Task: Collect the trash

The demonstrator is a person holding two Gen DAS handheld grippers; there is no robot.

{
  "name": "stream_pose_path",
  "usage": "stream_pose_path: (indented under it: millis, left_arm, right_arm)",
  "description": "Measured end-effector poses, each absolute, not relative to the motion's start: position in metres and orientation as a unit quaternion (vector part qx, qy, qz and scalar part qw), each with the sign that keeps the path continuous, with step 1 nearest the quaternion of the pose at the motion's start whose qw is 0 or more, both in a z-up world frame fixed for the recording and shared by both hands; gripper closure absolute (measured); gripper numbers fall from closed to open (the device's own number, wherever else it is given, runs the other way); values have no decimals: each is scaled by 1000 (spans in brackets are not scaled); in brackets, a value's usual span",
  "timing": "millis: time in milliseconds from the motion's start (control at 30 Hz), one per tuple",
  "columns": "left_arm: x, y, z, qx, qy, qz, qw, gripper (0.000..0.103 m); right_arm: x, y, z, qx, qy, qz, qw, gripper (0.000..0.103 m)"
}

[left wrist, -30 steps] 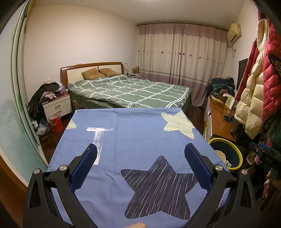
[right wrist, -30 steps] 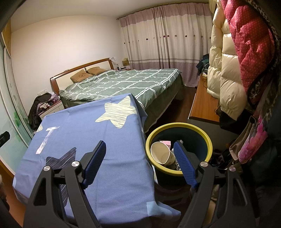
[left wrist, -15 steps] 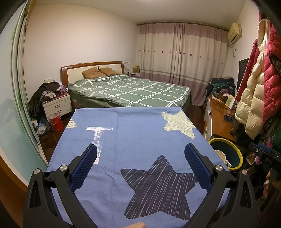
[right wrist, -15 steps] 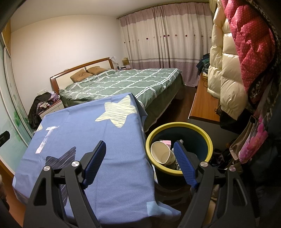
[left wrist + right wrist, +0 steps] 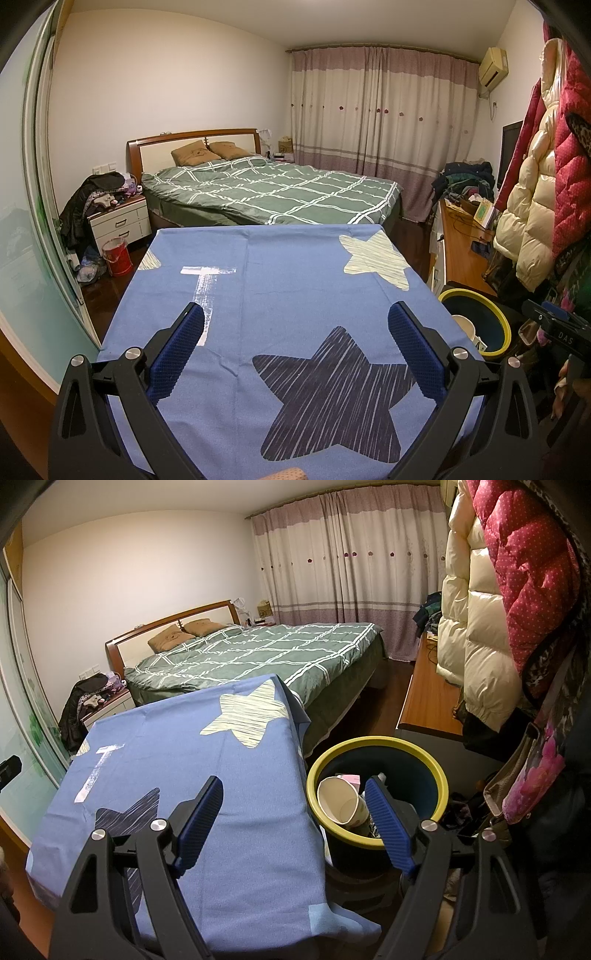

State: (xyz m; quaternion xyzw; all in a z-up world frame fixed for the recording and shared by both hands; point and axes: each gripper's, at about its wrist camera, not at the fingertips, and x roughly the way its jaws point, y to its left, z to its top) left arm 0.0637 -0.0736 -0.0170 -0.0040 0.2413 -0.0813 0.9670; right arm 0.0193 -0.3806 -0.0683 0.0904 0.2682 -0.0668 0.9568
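A table under a blue star-print cloth (image 5: 280,295) (image 5: 207,775) lies in front of both grippers, with nothing on it. To its right stands a dark bin with a yellow rim (image 5: 424,753) (image 5: 504,325). Inside the bin lie a white paper cup (image 5: 341,803), a pink item and other scraps. My left gripper (image 5: 295,321) hovers open over the cloth near the dark star, holding nothing. Over the table's right edge my right gripper (image 5: 293,794) is open too, its right finger in front of the bin's mouth.
A green checked bed (image 5: 273,192) stands behind the table. A wooden sideboard (image 5: 428,705) and hanging padded coats (image 5: 480,627) crowd the right side. At the left are a nightstand piled with clothes (image 5: 118,218), a red bucket (image 5: 117,256) and a glass sliding door.
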Motion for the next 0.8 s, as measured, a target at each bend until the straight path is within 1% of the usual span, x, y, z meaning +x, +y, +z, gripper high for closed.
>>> stream_pose_path:
  millis: [533,667,800]
  left_arm:
    - [65,-74,-16,-4,242,-83,967,5]
    - [64,-76,-24,3,239,-79,968,5]
    - [79,-72,-31,-6,259,-82,962,5]
  right_arm:
    - [21,-381,-67,91,269,-67,957,28]
    - [21,-380,-70,92,271,-65,956,28]
    - [31,-378,-76,94,279,-60,954,28]
